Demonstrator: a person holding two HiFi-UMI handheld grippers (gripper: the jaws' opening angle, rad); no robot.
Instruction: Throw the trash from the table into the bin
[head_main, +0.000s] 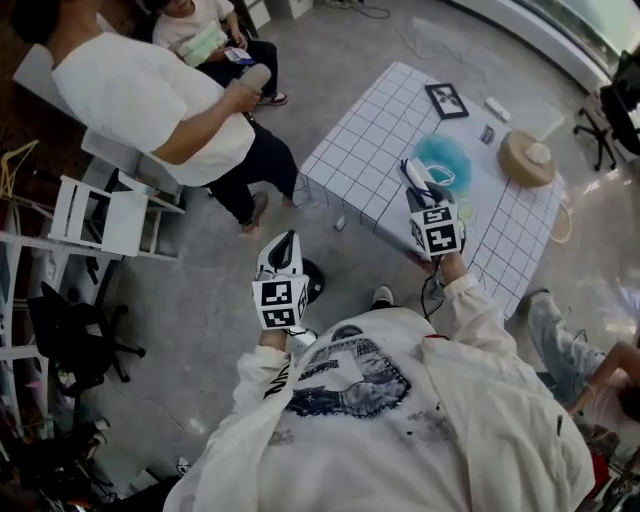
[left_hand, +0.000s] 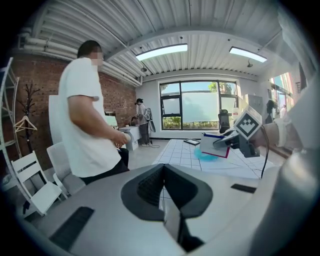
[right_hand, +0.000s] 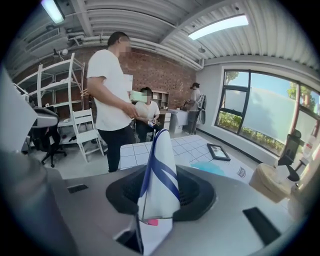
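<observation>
The right gripper (right_hand: 159, 202) has its jaws closed on a white wrapper (right_hand: 162, 170) with blue stripes, standing upright; a small pink bit at its base may be a label. Beyond it lies the gridded table (right_hand: 137, 150) with a black frame (right_hand: 218, 152), and a person in white (right_hand: 110, 90) stands near

We log: table (head_main: 370, 140) at right; frame (head_main: 447, 100) on its far end; person (head_main: 150, 105) standing left of table; chair (head_main: 100, 215) nearer, farther left of person.
</observation>
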